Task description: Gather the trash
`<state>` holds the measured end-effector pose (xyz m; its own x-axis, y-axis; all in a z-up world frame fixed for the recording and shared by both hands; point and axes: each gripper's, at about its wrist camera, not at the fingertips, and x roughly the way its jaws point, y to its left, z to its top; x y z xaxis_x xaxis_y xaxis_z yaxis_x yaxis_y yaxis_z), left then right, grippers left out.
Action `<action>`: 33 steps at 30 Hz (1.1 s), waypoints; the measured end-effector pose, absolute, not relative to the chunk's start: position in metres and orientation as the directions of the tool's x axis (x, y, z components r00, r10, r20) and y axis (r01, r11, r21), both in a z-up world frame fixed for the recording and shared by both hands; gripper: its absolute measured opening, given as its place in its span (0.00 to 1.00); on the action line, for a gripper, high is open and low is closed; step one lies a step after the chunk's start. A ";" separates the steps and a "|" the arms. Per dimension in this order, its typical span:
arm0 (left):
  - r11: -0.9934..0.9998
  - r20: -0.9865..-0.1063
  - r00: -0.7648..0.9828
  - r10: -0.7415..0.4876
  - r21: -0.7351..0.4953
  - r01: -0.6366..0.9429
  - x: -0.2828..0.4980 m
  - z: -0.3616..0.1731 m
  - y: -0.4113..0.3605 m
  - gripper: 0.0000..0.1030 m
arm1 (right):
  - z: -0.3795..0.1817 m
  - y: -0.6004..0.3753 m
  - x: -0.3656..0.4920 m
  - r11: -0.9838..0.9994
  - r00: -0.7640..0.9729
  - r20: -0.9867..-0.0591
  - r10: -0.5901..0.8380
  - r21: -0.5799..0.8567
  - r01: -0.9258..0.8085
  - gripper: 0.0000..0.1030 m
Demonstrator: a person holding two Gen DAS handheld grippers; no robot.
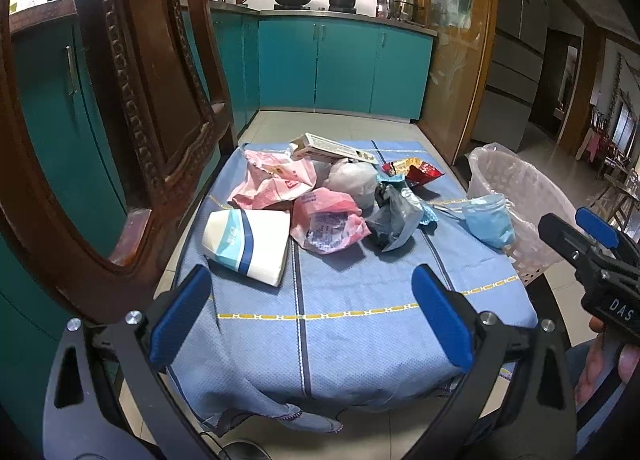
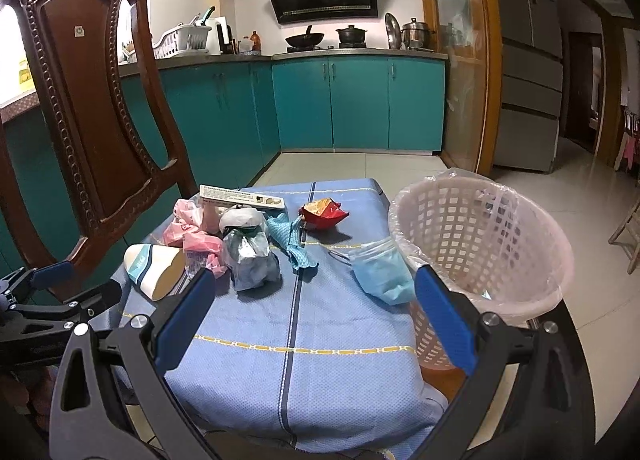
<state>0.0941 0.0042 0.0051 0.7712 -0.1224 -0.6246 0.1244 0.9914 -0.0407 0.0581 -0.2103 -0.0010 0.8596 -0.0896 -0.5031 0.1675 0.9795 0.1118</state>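
Left wrist view shows one small table under a blue woven cloth [image 1: 352,320] with yellow dashed stripes, and on it a loose heap of trash. Counted: two crumpled pink plastic bags [image 1: 276,180], one squashed white-and-blue paper cup [image 1: 248,244] lying on its side, one long flat cardboard box [image 1: 336,148] at the far edge, one knotted white plastic bag [image 1: 354,178], one grey crinkled foil-like bag [image 1: 394,220], one torn red snack wrapper [image 1: 416,172], one teal wrapper scrap [image 2: 290,238], and one soft pleated blue face mask [image 1: 490,220] at the table's right edge, just beside the basket.

One round white lattice waste basket [image 2: 480,244], lined with a thin clear bag, stands off the table's right side. One carved dark wooden chair [image 2: 92,100] stands at the left.

The left gripper [image 1: 316,312] hovers over the near, bare part of the cloth, its blue-padded jaws spread wide, holding and touching nothing. The right gripper [image 2: 320,312] likewise has its jaws released wide and empty, with the mask and the basket rim just ahead of its right finger [image 2: 444,316]. A hand [image 1: 608,360] grips the right tool's handle.
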 end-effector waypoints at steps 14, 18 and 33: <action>0.992 -0.628 0.768 -0.123 -0.045 0.122 0.095 0.005 0.004 0.97 | -0.002 -0.211 0.059 0.979 0.856 -0.509 -0.090 0.111 0.168 0.95; 0.991 -0.628 0.769 -0.123 -0.043 0.123 0.095 0.005 0.004 0.97 | -0.002 -0.211 0.059 0.979 0.856 -0.509 -0.088 0.113 0.168 0.95; 0.992 -0.628 0.769 -0.122 -0.043 0.123 0.095 0.003 0.005 0.97 | -0.003 -0.212 0.059 0.980 0.854 -0.513 -0.091 0.109 0.169 0.95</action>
